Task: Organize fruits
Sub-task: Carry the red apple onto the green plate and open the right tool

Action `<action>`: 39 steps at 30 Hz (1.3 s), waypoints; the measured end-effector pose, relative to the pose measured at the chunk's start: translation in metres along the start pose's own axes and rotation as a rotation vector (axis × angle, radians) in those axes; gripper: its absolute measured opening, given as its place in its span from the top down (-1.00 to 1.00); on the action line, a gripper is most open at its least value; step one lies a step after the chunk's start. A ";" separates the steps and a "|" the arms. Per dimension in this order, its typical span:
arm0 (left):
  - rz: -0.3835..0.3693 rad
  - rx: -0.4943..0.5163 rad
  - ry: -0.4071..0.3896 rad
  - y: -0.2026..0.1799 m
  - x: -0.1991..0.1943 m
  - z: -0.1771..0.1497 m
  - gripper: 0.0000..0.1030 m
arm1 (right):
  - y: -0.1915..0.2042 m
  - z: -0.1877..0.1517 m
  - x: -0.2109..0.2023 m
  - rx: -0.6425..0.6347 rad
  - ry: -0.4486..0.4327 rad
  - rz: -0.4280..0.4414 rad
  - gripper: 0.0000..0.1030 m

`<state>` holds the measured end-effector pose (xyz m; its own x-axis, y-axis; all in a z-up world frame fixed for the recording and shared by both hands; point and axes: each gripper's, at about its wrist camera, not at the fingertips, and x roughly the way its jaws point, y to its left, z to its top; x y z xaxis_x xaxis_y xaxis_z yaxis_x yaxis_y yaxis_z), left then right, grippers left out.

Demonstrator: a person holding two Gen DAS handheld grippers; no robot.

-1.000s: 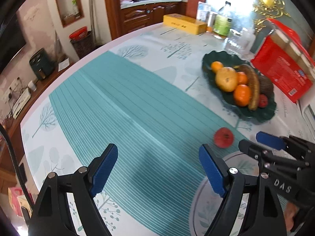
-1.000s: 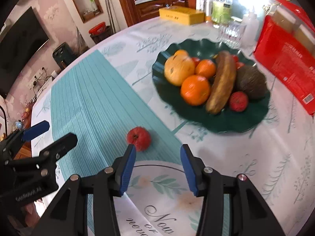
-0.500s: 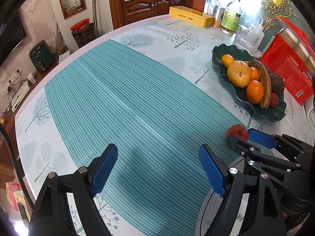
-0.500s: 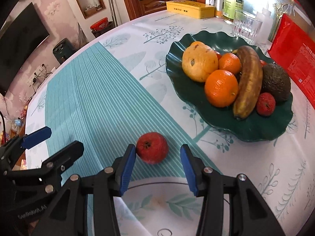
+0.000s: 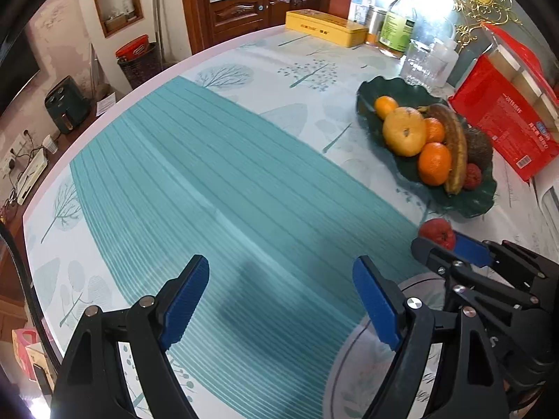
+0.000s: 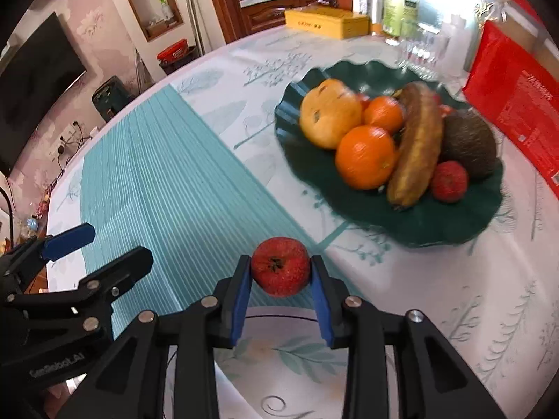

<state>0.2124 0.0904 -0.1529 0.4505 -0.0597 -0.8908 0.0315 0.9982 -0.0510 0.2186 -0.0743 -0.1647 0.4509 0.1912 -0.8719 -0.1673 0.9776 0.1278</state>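
A small red fruit sits between the blue pads of my right gripper, which is shut on it just above the tablecloth. It also shows in the left wrist view, partly behind the right gripper. A dark green leaf-shaped plate to the upper right holds a yellow fruit, oranges, a banana, a brown fruit and a small red fruit. My left gripper is open and empty over the teal striped cloth.
A red box stands right of the plate. A glass jar, a bottle and a yellow tin stand at the table's far side. The round table edge curves along the left.
My right gripper moved forward around the red fruit and shut on it. My left gripper stayed open and shifted only slightly.
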 end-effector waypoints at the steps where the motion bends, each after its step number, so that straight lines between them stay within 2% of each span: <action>1: -0.008 0.000 0.001 -0.002 -0.002 0.004 -0.62 | -0.002 0.003 -0.004 0.003 -0.009 0.000 0.35; 6: -0.035 0.010 -0.024 -0.015 -0.016 0.033 -0.70 | -0.019 0.025 -0.026 0.030 -0.049 -0.017 0.35; 12: -0.028 0.003 -0.086 -0.021 -0.036 0.074 -0.87 | -0.045 0.062 -0.051 0.083 -0.093 -0.028 0.35; 21: -0.015 -0.005 -0.167 -0.030 -0.063 0.127 -0.99 | -0.069 0.123 -0.076 0.100 -0.120 -0.088 0.35; 27: -0.022 0.018 -0.151 -0.041 -0.059 0.156 -0.99 | -0.078 0.151 -0.063 0.108 -0.094 -0.099 0.35; 31: -0.040 0.020 -0.110 -0.045 -0.038 0.171 -0.99 | -0.082 0.161 -0.038 0.121 -0.050 -0.096 0.35; 39: -0.071 0.064 0.004 -0.057 0.016 0.166 -0.99 | -0.084 0.157 0.015 0.116 0.050 -0.079 0.35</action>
<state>0.3660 0.0313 -0.0888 0.4419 -0.1304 -0.8875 0.1206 0.9890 -0.0852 0.3774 -0.1398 -0.1144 0.4135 0.1113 -0.9037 -0.0290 0.9936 0.1091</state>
